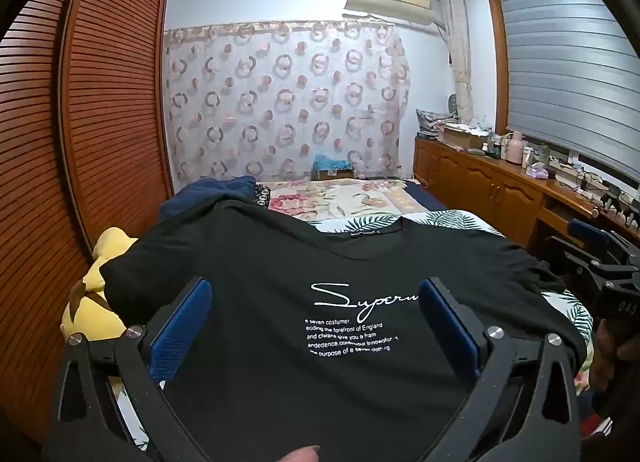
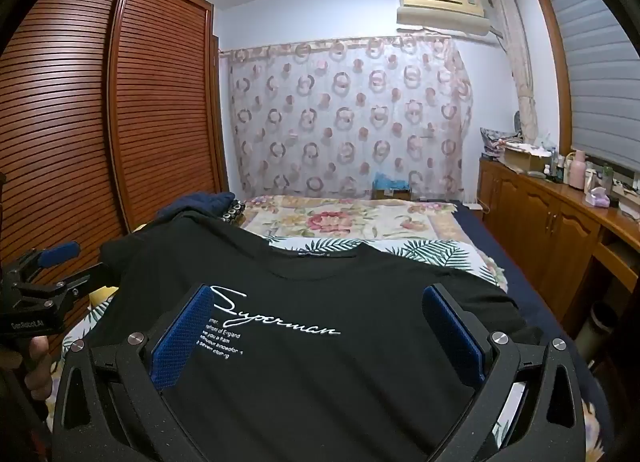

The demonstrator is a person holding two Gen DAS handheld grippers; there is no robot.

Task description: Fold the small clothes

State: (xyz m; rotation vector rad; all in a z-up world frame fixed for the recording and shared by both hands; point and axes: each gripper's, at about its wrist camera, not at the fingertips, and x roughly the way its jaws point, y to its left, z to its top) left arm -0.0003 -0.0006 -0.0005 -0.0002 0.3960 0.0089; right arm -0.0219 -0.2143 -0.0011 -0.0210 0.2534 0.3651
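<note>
So my black cotton T-shirt with white script print [image 1: 360, 262] is lying flat, front up, on the leaf-patterned bedspread [image 2: 432, 252]. Both my left gripper [image 1: 316, 326] and right gripper [image 2: 318, 336] are spread wide above it, gripping nothing.

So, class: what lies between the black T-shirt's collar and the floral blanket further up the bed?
A strip of white leaf-print sheet lies between the black T-shirt collar and the floral blanket; the right wrist view shows it best.
</note>
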